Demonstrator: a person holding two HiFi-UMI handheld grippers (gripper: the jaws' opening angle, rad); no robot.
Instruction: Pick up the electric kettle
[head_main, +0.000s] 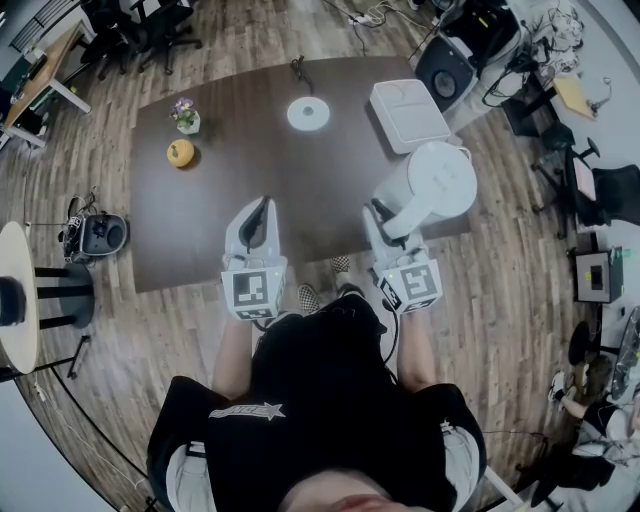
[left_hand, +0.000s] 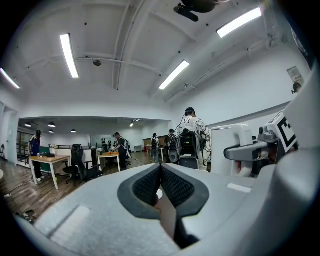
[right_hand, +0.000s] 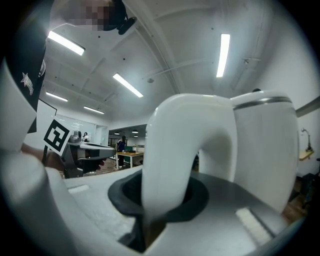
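Observation:
The white electric kettle (head_main: 430, 185) hangs in the air above the dark table's right side, with my right gripper (head_main: 385, 222) shut on its handle. In the right gripper view the thick white handle (right_hand: 172, 150) runs down between the dark pads and the kettle body (right_hand: 262, 145) fills the right side. The round white kettle base (head_main: 308, 113) lies on the table (head_main: 250, 180) further back. My left gripper (head_main: 262, 215) is held level over the table's near edge, its jaws shut with nothing between them; its dark pads (left_hand: 175, 187) meet in the left gripper view.
A white box (head_main: 408, 114) lies at the table's far right. A small flower pot (head_main: 186, 119) and an orange fruit (head_main: 180, 153) sit at the far left. Office chairs (head_main: 575, 170), a round side table (head_main: 20, 300) and several people (left_hand: 192, 135) at desks surround the table.

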